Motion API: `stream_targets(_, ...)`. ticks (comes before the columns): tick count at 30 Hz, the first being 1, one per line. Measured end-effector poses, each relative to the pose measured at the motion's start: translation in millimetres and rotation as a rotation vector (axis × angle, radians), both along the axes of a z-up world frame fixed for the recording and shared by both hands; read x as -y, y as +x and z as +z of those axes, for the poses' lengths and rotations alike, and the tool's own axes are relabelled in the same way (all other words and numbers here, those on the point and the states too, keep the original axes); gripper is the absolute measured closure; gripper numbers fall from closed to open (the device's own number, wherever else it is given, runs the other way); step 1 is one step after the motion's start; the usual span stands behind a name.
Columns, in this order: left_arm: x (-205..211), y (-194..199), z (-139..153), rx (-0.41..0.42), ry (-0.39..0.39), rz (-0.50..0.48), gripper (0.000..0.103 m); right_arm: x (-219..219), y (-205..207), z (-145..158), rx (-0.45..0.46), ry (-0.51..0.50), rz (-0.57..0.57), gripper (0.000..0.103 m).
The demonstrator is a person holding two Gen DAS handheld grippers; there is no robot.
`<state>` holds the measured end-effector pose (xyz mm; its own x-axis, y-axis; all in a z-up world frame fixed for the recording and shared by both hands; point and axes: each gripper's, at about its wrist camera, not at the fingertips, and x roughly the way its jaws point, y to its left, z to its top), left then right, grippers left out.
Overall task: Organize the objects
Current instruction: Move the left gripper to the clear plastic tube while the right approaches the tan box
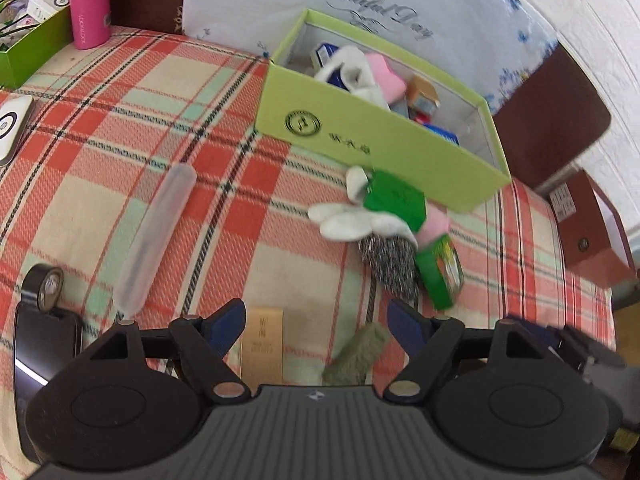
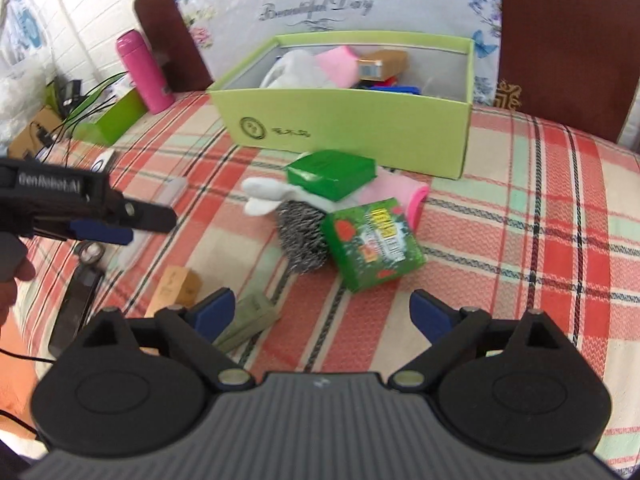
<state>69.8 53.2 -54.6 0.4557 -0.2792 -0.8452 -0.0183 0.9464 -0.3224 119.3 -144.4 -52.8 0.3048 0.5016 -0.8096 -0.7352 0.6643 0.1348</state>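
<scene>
A light green box [image 1: 372, 140] [image 2: 360, 128] stands on the plaid cloth and holds a white glove, a pink cloth and small cartons. In front of it lies a pile: a white glove [image 2: 264, 194], a plain green pack [image 2: 332, 174], a steel scourer [image 2: 302, 236], a pink cloth [image 2: 404, 192] and a printed green pack [image 2: 374, 244]. My left gripper [image 1: 316, 324] is open and empty above a tan box [image 1: 262, 346] and an olive block [image 1: 356, 356]. My right gripper [image 2: 322, 312] is open and empty, near the printed pack. The left gripper also shows at the left of the right wrist view [image 2: 120, 224].
A frosted tube [image 1: 154, 236], a tape roll [image 1: 46, 286] and a black phone [image 1: 44, 352] lie at the left. A pink bottle [image 1: 89, 2] [image 2: 144, 76] and a darker green box with cables [image 1: 32, 48] stand at the back left. Dark headboard panels [image 2: 560, 40] rise behind.
</scene>
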Motion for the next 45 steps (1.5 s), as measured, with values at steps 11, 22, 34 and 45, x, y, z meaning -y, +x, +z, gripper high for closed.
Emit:
stream_targets(11,-25.0,-34.5,-15.8,-0.057,0.042,0.067,0.022,1.5,-23.3,10.8,0.037,0.004,0.039,0.008)
stream_targets(22,-63.5,-39.7,-19.2,-0.039,0.075,0.170,0.022,-17.0,-53.6,0.7,-0.005,-0.035,0.180,0.039)
stream_targets(34,-100.3,-11.2,-24.9,-0.021,0.086,0.219,0.022,-86.0,-81.8,-11.4,-0.004,-0.065,0.352,0.040)
stream_targets(45,-108.6,29.4,-42.2,-0.038,0.119,0.095,0.022,-144.3,-88.7,-67.9,-0.052,-0.209,0.313,0.059)
